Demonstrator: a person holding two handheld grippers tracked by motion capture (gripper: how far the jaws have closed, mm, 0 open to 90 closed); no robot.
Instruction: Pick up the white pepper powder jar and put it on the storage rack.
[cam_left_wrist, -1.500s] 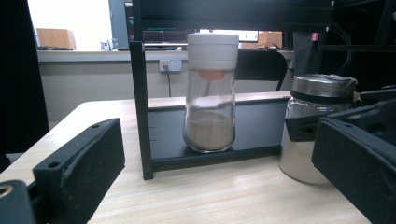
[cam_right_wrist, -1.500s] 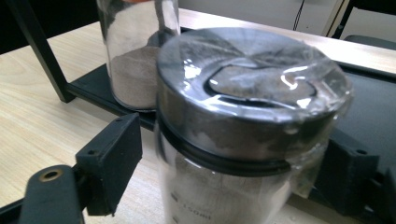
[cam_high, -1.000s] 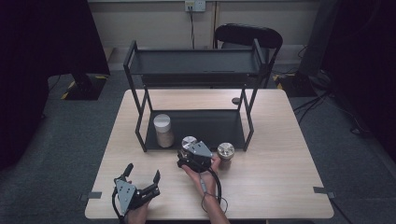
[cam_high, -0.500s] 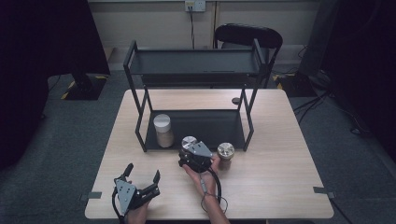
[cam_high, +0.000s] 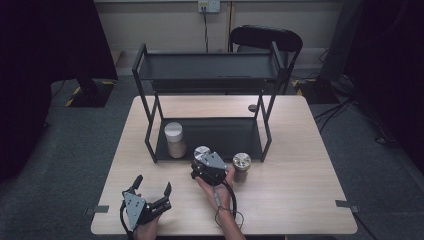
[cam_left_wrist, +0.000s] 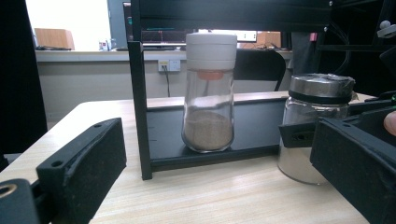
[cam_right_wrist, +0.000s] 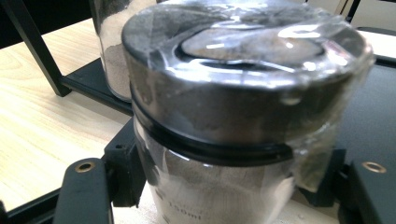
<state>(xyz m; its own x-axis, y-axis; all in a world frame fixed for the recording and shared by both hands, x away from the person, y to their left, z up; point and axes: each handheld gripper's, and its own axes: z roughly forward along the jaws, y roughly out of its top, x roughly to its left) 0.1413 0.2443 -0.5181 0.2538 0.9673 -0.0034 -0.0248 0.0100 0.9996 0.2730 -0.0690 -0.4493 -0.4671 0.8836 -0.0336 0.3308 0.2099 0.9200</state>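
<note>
- High view: a pale wooden table (cam_high: 300, 190) is standing on grey carpet with a black chair behind it, and a black two-tier metal rack (cam_high: 210, 100) is sitting on its far half.
- The right gripper (cam_high: 200, 161) is resting just in front of the rack; its jaws have just been closing, and a clear glass jar with a silver metal lid (cam_high: 202, 153) is sitting between them.
- Just beside it, outside the jaws, a second silver-lidded glass jar (cam_high: 241, 162) is waiting on the table.
- The left gripper (cam_high: 151, 184) is idling near the table's front edge, its jaws standing wide and holding nothing.
- Left gripper view: straight ahead of the open jaws, a white-capped glass shaker of brown powder (cam_left_wrist: 208, 93) is standing on the rack's lower shelf.
- Right gripper view: the film-wrapped jar is sitting squeezed between both pads.
- Judged from this, the grasp looks made; lifting and shelving are still to come.
</note>
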